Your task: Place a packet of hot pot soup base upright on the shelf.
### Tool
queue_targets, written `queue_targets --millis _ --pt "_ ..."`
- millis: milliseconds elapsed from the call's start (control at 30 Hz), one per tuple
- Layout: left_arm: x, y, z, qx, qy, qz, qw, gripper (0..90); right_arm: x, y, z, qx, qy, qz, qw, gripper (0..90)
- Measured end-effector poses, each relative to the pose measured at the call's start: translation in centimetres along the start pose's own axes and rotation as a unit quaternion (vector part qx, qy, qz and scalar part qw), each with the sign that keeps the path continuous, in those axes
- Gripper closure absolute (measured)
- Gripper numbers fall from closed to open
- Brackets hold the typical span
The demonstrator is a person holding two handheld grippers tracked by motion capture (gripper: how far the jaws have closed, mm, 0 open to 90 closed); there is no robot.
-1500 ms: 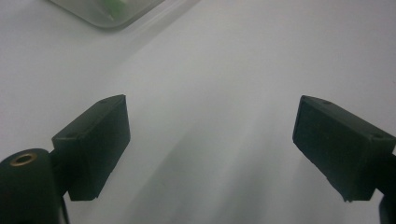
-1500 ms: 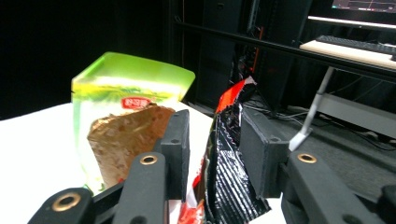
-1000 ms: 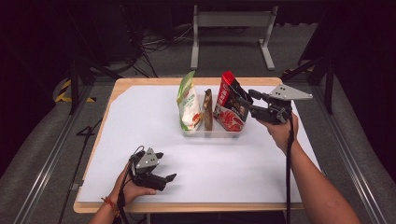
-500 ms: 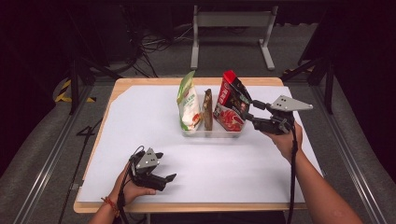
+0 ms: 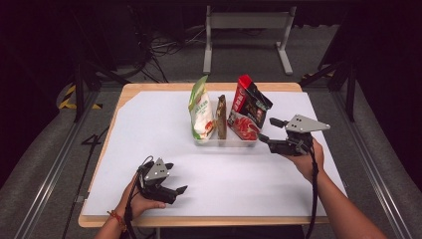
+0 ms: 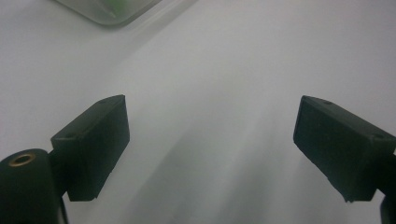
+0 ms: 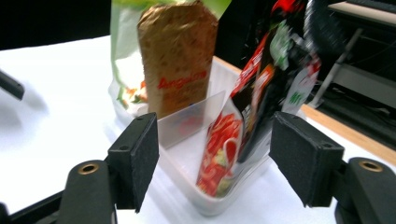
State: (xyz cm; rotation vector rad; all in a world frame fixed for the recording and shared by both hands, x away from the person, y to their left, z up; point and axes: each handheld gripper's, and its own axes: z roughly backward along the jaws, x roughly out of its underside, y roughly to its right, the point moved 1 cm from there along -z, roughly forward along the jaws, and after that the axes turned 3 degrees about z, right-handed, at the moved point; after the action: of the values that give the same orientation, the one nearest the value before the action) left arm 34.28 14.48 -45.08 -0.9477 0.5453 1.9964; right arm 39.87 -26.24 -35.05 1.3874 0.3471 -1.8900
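Right gripper (image 5: 267, 130) sits at the right end of the clear bin (image 5: 226, 143), just beside it, pointing left at the red pouch (image 5: 247, 110). Its jaws are apart and have just been opening; nothing is pressed between them. In the right gripper view the pads (image 7: 140, 158) stand either side of the bin's near end (image 7: 219, 191), with the red pouch (image 7: 243, 116) framed in the gap but lying beyond the pads, not touched. The red pouch stands in the bin's right-hand compartment, leaning, its top tipped toward the gripper side in the high view. A clear divider (image 7: 189, 119) separates it from the brown pack (image 7: 180, 60), which stands upright in the middle; the green-white bag (image 5: 201, 110) stands at the bin's left end. The bin rests on the white sheet (image 5: 149, 124) covering the table (image 5: 124, 92), toward the far middle. Left gripper (image 5: 176, 191) lies low at the near left of the sheet, well apart from the bin, held in the left hand (image 5: 142, 201). Its jaws are wide apart with only bare sheet between them; in the left gripper view, a corner of the bin (image 6: 109, 11) shows at the top edge.
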Motion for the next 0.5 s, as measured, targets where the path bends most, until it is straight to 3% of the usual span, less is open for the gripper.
queue_targets --millis 167,333,500 --pt "0.0 0.0 0.0 -0.001 -0.002 -0.001 1.0000 11.4 0.9 -0.7 0.0 -0.008 -0.024 0.016 0.9995 29.2" --pt "0.0 0.1 -0.1 -0.002 -0.003 -0.005 1.0000 11.4 1.9 -1.4 0.0 0.002 -0.052 0.034 0.9981 26.3" --pt "0.0 0.1 -0.1 -0.003 -0.004 -0.004 1.0000 11.3 2.6 -1.7 0.0 0.000 -0.064 0.036 0.9973 25.0"
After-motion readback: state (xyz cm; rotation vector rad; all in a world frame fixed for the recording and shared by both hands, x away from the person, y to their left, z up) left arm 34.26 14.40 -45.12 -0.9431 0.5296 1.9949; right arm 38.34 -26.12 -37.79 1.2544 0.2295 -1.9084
